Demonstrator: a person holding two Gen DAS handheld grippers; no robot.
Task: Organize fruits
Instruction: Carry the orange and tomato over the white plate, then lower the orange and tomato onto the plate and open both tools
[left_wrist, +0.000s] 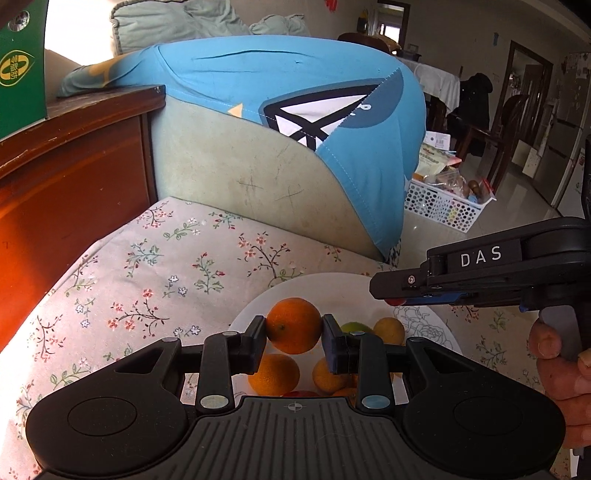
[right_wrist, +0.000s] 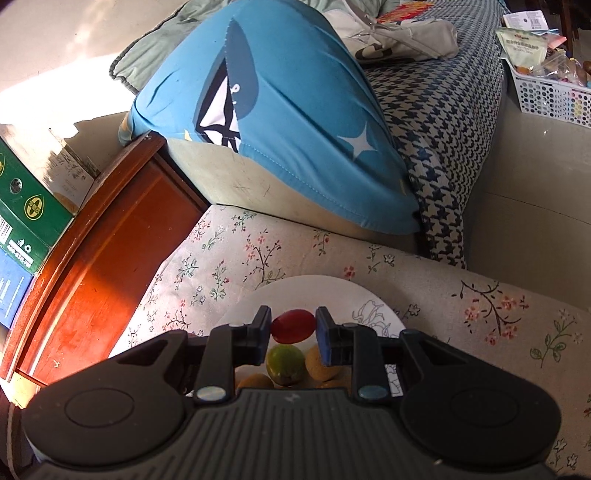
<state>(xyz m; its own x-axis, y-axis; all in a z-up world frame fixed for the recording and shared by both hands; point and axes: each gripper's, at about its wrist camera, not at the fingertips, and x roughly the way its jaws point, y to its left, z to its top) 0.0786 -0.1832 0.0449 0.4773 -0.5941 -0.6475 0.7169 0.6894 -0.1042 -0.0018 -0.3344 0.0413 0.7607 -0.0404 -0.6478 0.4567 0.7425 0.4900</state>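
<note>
L gripper (left_wrist: 294, 332): jaws nearly closed, clamped on round orange citrus fruit (left_wrist: 293, 325), pads at its L and R sides; fruit carried above plate, not resting.
R gripper (right_wrist: 293, 326): jaws nearly closed on small red oval fruit, tomato-like (right_wrist: 294, 325); long axis runs across, pad to pad.
Below both: white round plate w/ line-drawn flower (right_wrist: 369, 295) on floral-print cushion (left_wrist: 147, 266), directly under and just ahead of each load. Plate holds orange, yellow, green fruits.
Key relation: both grippers over plate, R one over its right side; drop is straight down.
Far: blue pillow (left_wrist: 258, 74), white perforated basket (left_wrist: 439, 206) far right.
</note>
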